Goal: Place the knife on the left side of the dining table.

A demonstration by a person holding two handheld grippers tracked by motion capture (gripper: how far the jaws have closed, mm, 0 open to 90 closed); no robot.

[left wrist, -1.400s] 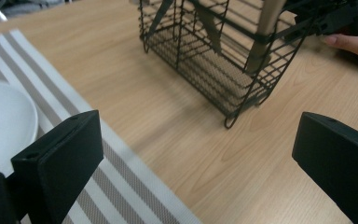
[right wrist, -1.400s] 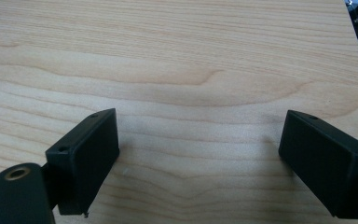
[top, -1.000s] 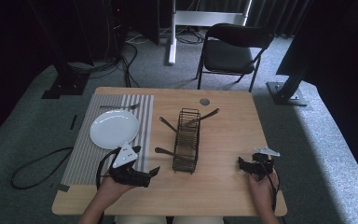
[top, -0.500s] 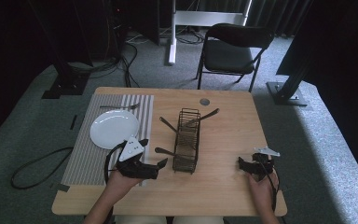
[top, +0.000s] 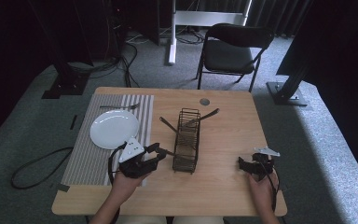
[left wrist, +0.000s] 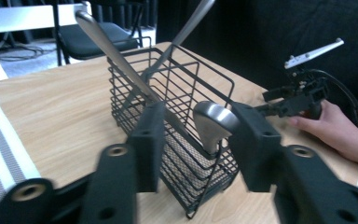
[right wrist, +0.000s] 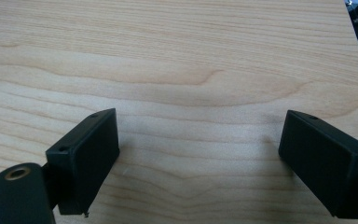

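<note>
Left gripper point(left wrist: 193, 140): jaws apart, flanking a spoon handle point(left wrist: 212, 123), perhaps not touching.
Wire basket point(top: 186, 140): holds utensils.
Right gripper point(right wrist: 198, 158): jaws wide apart over table point(right wrist: 177, 56).

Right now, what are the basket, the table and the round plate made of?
The basket looks like thin metal wire with a matte black coating, and you can see through its grid. The table looks like pale wood with wavy grain lines. The plate is smooth glossy white, probably ceramic.
</note>
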